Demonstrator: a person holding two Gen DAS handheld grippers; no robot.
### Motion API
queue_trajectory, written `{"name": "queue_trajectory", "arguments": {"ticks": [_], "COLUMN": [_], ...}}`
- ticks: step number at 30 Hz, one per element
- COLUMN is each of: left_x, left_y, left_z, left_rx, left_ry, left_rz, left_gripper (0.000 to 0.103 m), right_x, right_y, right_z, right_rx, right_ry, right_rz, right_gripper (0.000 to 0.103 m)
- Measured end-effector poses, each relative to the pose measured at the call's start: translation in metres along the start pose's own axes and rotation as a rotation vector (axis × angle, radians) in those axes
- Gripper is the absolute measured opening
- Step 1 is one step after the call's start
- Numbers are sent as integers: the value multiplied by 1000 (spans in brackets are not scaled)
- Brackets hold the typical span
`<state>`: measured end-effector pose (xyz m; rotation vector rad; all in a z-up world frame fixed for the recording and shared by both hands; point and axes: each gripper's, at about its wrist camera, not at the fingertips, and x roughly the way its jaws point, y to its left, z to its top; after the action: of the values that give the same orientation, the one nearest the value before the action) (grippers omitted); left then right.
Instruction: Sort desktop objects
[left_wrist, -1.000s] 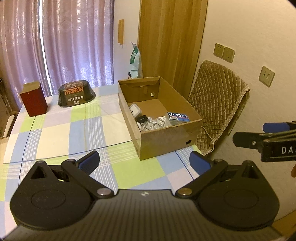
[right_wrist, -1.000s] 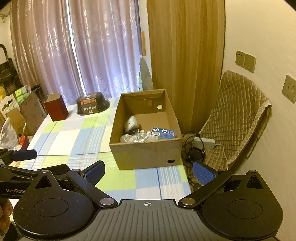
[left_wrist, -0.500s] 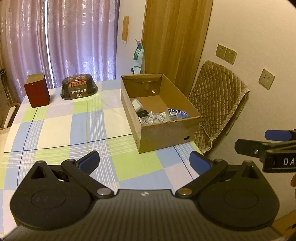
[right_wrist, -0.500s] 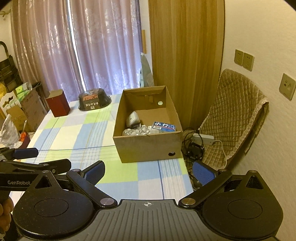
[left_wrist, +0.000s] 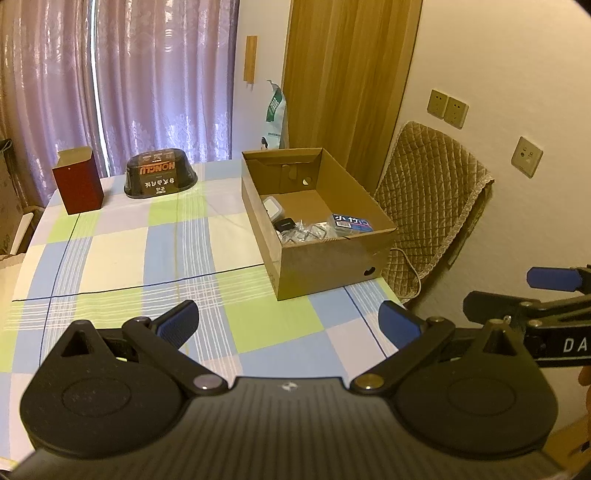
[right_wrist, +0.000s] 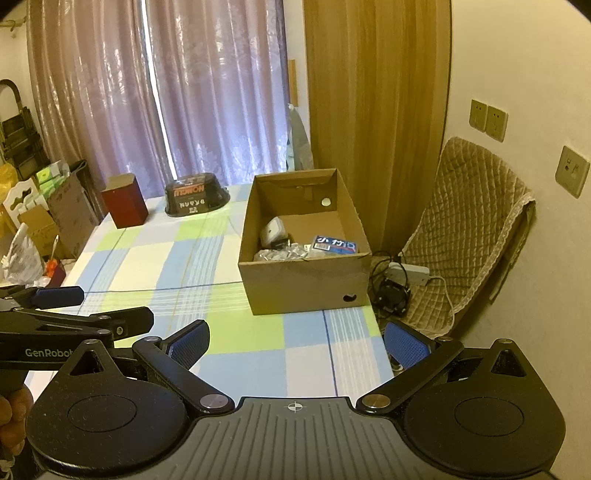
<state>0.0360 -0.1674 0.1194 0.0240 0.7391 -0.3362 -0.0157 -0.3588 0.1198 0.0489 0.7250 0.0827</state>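
Hovering above the table (left_wrist: 110, 258), both grippers spread wide, empty.

The desk (left_wrist: 110, 258) wears a checked cloth of pale blue, green, cream and white squares crossed by thin dark lines. A dark red box (left_wrist: 77, 184) stands upright at its far left corner. Just beside it, toward the middle of the far edge, a black oval container (left_wrist: 160, 179) lies upside down. An open cardboard box (left_wrist: 325, 273) sits along the right edge, well apart from both. The near squares lie bare.
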Motion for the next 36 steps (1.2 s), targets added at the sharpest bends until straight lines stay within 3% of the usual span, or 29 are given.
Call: {"name": "queue_trajectory", "arguments": {"ticks": [36], "left_x": [10], "left_y": [4], "left_z": [-1], "left_rx": [15], "left_ry": [21], "left_rz": [3], "left_gripper": [102], "right_x": [10], "right_y": [1], "right_z": [-1], "right_rx": [20], "right_ry": [30], "right_rz": [4], "right_gripper": [103]}}
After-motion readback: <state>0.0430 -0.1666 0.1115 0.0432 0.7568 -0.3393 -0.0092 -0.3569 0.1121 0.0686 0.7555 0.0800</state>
